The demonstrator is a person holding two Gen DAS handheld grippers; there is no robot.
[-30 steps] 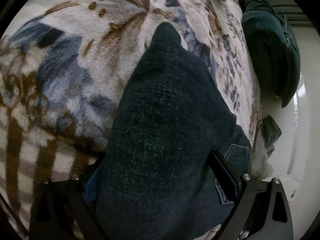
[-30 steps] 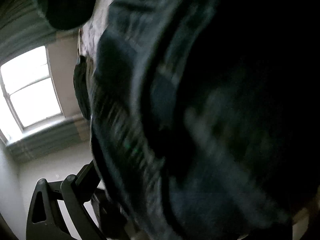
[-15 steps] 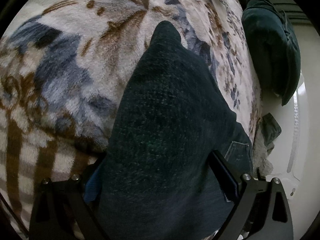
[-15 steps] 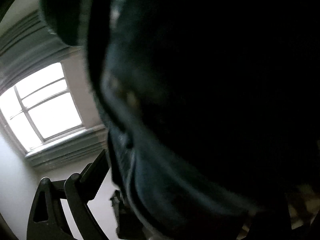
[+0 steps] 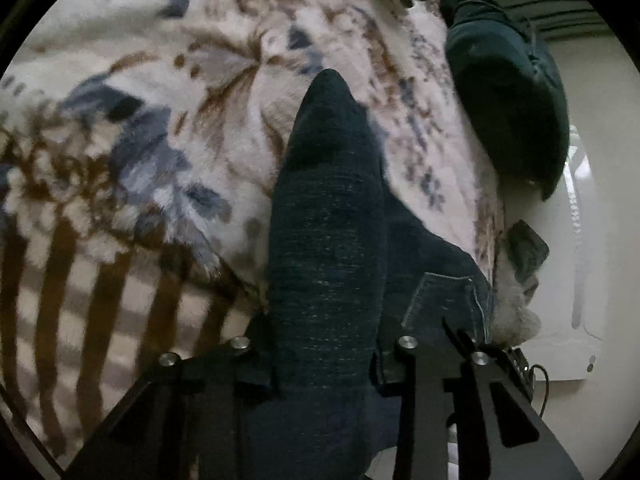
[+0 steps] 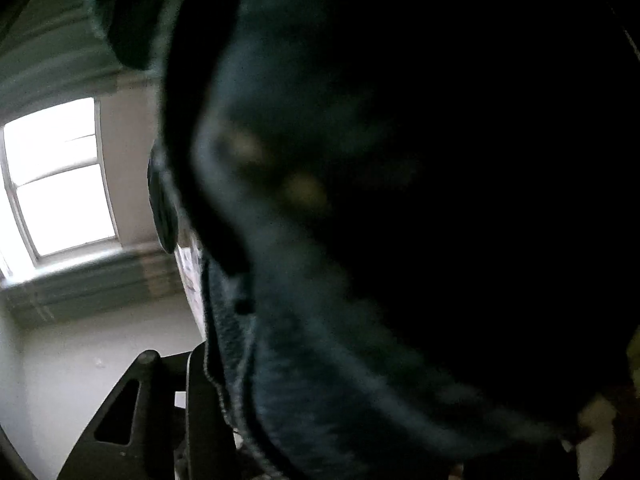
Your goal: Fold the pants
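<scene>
Dark blue denim pants [image 5: 328, 200] lie on a floral blanket [image 5: 160, 120], pulled up into a narrow ridge that runs away from me, with a back pocket [image 5: 444, 304] to its right. My left gripper [image 5: 328, 348] is closing; its two black fingers squeeze the near end of that ridge. In the right wrist view the pants [image 6: 400, 160] hang close over the lens, dark and blurred. My right gripper [image 6: 380, 400] is closing too. Only its left finger [image 6: 200, 392] shows, lying against the seamed edge of the denim; the other finger is hidden by cloth.
A dark green cushion [image 5: 512, 100] rests at the blanket's far right edge, with a small dark cloth [image 5: 528, 248] below it. A white wall and a white appliance [image 5: 576, 280] stand to the right. A bright window [image 6: 60, 176] is at the left of the right wrist view.
The left fingers have drawn in and pinched the pants into a narrower ridge while lifting slightly. The right gripper's visible finger has moved in against the denim, and the view has shifted sideways.
</scene>
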